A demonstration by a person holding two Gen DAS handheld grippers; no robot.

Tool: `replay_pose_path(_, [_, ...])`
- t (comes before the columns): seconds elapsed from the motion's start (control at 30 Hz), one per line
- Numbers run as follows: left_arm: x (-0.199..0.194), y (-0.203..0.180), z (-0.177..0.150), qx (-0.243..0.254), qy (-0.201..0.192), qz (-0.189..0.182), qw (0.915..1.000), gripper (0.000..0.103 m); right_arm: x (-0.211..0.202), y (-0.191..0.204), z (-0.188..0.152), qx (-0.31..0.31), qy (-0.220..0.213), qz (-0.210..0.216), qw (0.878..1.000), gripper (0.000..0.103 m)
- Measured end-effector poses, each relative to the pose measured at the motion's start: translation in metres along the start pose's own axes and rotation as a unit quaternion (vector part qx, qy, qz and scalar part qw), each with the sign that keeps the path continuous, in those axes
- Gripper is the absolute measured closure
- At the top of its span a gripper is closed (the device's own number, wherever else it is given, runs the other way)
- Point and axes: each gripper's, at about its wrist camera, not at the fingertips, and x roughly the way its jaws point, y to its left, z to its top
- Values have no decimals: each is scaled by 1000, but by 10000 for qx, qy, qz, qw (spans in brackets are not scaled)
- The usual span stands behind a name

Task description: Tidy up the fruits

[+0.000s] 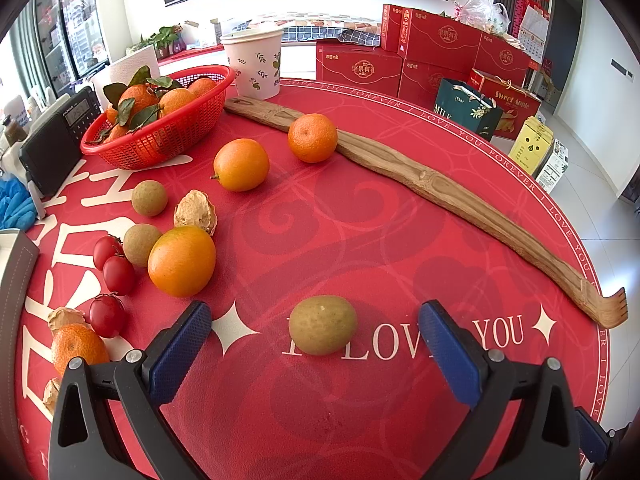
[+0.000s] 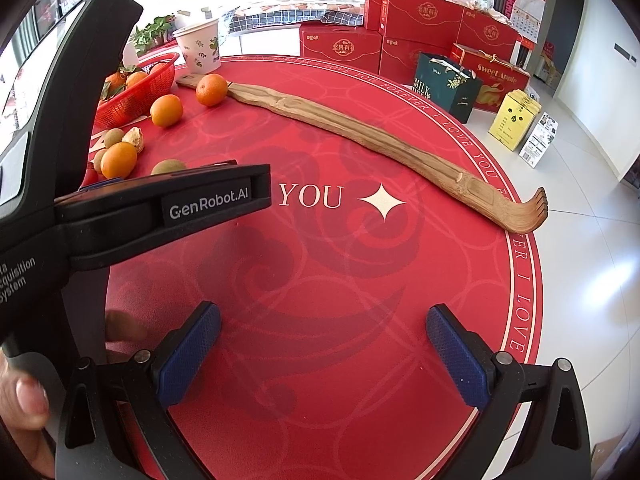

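Note:
A green-brown round fruit [image 1: 322, 324] lies on the red tablecloth between and just beyond the tips of my open left gripper [image 1: 316, 320]. To its left lie loose oranges [image 1: 182, 261], a mandarin [image 1: 312, 137], cherry tomatoes [image 1: 118, 274], more green-brown fruits [image 1: 149, 197] and dry peel [image 1: 195, 212]. A red basket [image 1: 168, 136] with leafy mandarins stands at the back left. My right gripper [image 2: 323, 322] is open over bare cloth with nothing between its fingers. The left gripper's black body [image 2: 160, 208] fills the left of the right wrist view.
A long wooden back scratcher [image 1: 432, 184] lies across the table toward the right edge. A paper cup [image 1: 256, 62] stands behind the basket. A black radio [image 1: 60, 140] sits far left. Red gift boxes [image 1: 440, 52] and bags stand on the floor beyond. A person's hand [image 2: 28, 396] holds the left tool.

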Motion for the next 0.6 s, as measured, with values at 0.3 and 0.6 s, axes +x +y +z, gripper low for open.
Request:
replay_pose_path(0.3, [-62,58,-29,298,-666,280,9969,0,0,-1,-1,-2,-6,2,10000,0])
replay_pose_path(0.6, [-42,134,-58,6,-152,622,9979,0,-1,0,-3,47,-12,-23,10000,0])
